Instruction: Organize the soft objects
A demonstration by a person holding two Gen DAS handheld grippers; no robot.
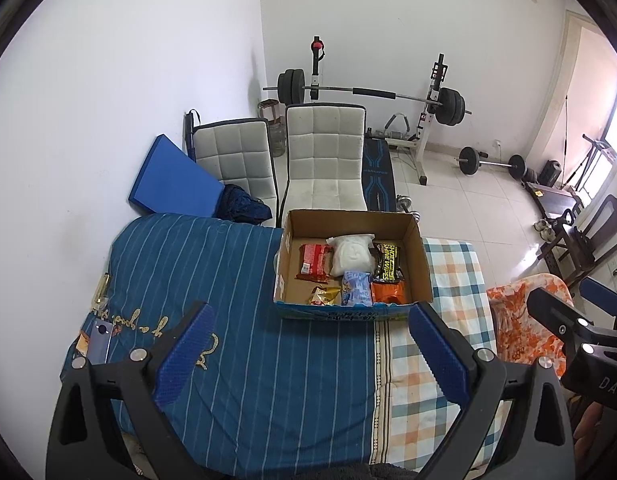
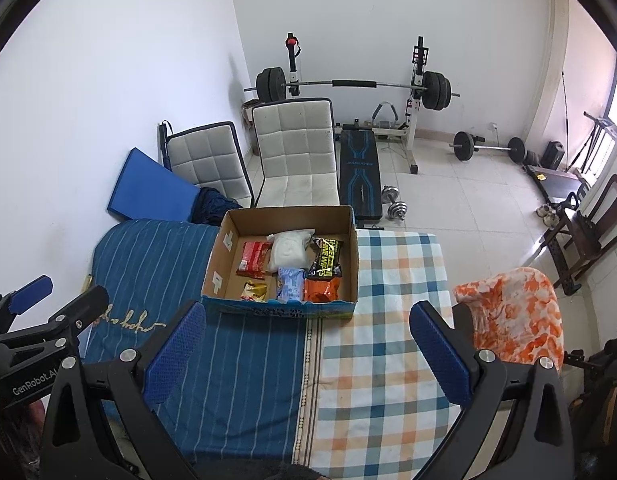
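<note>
Six soft packets already lay in the cardboard box [image 1: 350, 304] on the bed [image 1: 228, 300], so little seemed left; the left gripper [image 1: 308, 344] and the right gripper [image 2: 308, 340] had fingers spread, empty.

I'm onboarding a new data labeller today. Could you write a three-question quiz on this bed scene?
1. True or false: both the left gripper and the right gripper are open and empty.
2. In the open brown cardboard box, which packet lies at the near right corner? A) red packet B) shiny orange packet C) white soft pouch
3. Fill in: the grey smartphone lies on the ____-striped blue bedding.

Key: 1 true; 2 B; 3 white.
</note>
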